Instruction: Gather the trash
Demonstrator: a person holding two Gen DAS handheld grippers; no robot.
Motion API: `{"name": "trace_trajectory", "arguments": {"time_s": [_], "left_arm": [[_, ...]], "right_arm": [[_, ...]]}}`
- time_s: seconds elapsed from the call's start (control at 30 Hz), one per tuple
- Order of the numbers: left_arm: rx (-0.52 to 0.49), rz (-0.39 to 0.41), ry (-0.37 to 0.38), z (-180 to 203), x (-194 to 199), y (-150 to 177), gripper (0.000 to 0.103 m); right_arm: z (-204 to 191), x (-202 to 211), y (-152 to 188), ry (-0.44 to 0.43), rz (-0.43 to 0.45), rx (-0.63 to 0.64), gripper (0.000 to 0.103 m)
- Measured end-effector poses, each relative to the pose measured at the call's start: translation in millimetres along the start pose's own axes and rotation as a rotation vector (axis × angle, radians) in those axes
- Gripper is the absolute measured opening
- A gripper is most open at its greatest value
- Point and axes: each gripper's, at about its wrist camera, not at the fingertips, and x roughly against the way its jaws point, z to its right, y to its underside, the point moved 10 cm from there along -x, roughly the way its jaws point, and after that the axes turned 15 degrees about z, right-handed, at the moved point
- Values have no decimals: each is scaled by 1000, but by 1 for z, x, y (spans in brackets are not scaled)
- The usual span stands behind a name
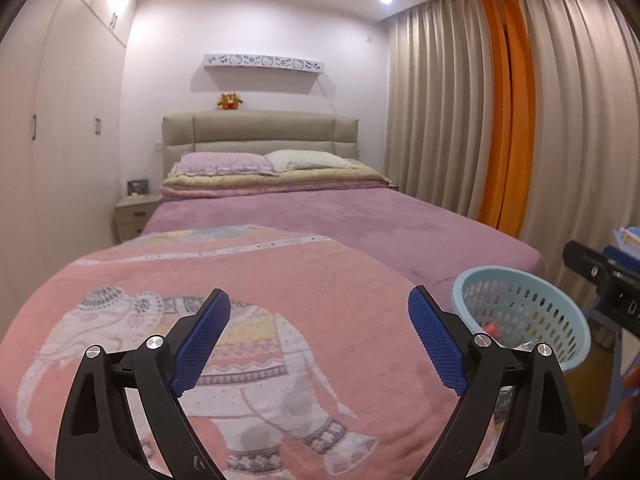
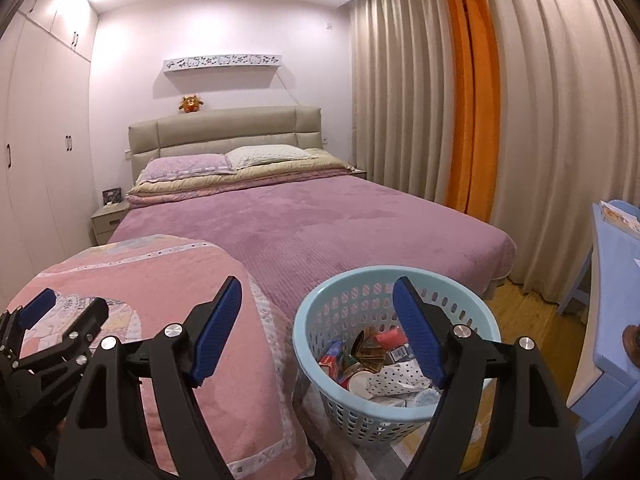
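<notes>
A light blue perforated basket (image 2: 472, 300) stands on the floor by the foot of the bed, holding several pieces of trash (image 2: 376, 364): boxes, wrappers, a cup. It also shows in the left wrist view (image 1: 560, 292). My right gripper (image 2: 318, 308) is open and empty, above the basket's left rim. My left gripper (image 1: 320, 316) is open and empty, above the pink elephant quilt (image 1: 224, 312). The left gripper also shows at the left edge of the right wrist view (image 2: 64, 312).
A bed with a purple cover (image 2: 320, 224) fills the middle. The pink quilt (image 2: 160, 292) lies folded at its foot. Curtains (image 2: 540, 120) hang at right, wardrobes (image 2: 36, 160) at left. A blue table (image 2: 616, 280) stands at right. A nightstand (image 2: 106, 222) is beside the headboard.
</notes>
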Motion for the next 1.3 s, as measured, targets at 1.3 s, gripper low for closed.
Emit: {"name": "trace_trajectory", "arguments": {"time_s": [1.3], "left_arm": [[-58,-9,-35,7,2,5,95]], "right_arm": [[8,-3,6,-4,-29,-16,74]]}}
